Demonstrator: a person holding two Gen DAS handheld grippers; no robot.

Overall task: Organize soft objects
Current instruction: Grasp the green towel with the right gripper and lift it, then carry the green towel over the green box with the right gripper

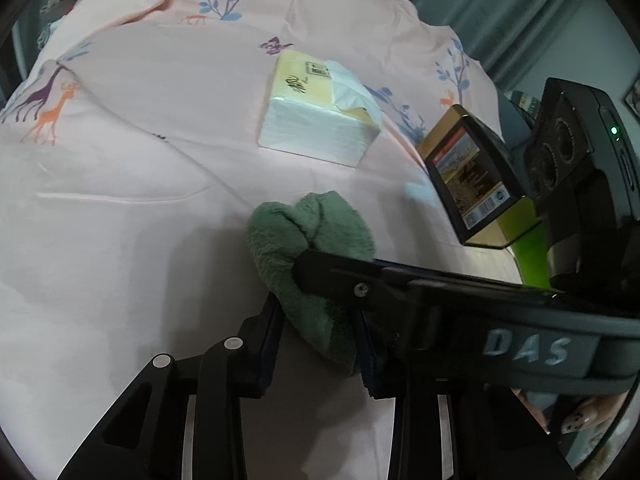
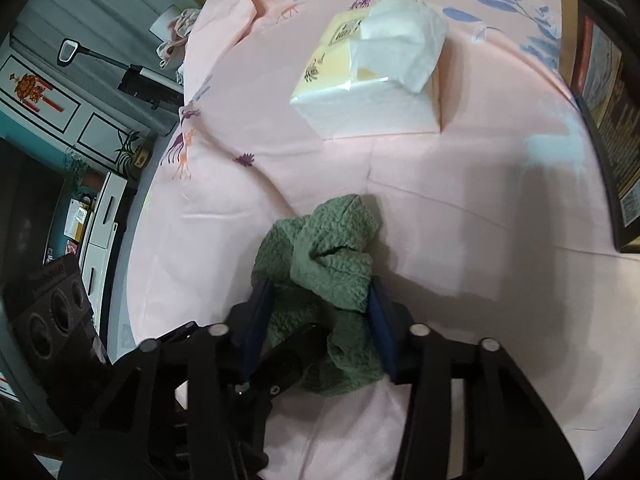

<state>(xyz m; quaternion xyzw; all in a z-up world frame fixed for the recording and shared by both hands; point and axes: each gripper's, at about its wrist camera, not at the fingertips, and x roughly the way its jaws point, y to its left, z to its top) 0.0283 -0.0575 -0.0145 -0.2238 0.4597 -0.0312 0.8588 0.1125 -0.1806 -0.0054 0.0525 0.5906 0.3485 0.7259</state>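
A green towel (image 1: 308, 236) lies bunched on the pink bed sheet (image 1: 120, 160). My left gripper (image 1: 318, 344) is shut on its near end. My right gripper reaches in from the right in the left wrist view, and one of its fingers (image 1: 340, 276) presses on the same towel. In the right wrist view the towel (image 2: 328, 264) sits bunched between the blue pads of my right gripper (image 2: 320, 320), which is shut on it. A black finger of the left gripper (image 2: 288, 364) shows under the cloth there.
An opened tissue pack (image 1: 320, 120) lies farther back on the sheet, also in the right wrist view (image 2: 376, 80). A black and gold box (image 1: 472, 176) stands at the right, also seen in the right wrist view (image 2: 604, 120). Room furniture (image 2: 80, 160) lies beyond the left bed edge.
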